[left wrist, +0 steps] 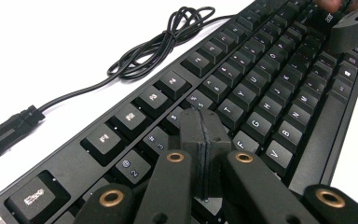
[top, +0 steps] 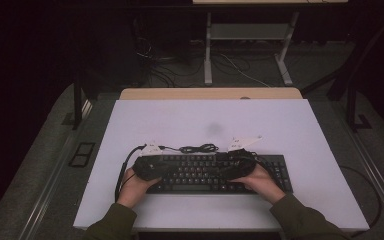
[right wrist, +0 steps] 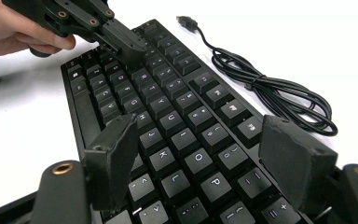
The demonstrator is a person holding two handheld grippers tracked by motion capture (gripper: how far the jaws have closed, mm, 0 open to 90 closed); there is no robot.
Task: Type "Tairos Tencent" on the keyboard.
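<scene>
Two tools over the keyboard (top: 220,172): left tool (left wrist: 200,135) pressed together, right tool (right wrist: 200,158) spread.

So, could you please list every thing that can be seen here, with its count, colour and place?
Black full-size keyboard: one, black with pale legends, on the near middle of the table.
Black USB cable: one, black, coiled on the board just behind the keyboard; its plug lies flat.
White table board: one, white, covers the tabletop.
Wooden table edge: one, light brown, at the far side.
Grey desk frame: one, pale grey, on the floor behind.
Left tool: one, black, jaws shut, over the keyboard's left keys.
Right tool: one, black, jaws open, over the right keys.
Hands: two, in olive sleeves, each holding a tool.
</scene>
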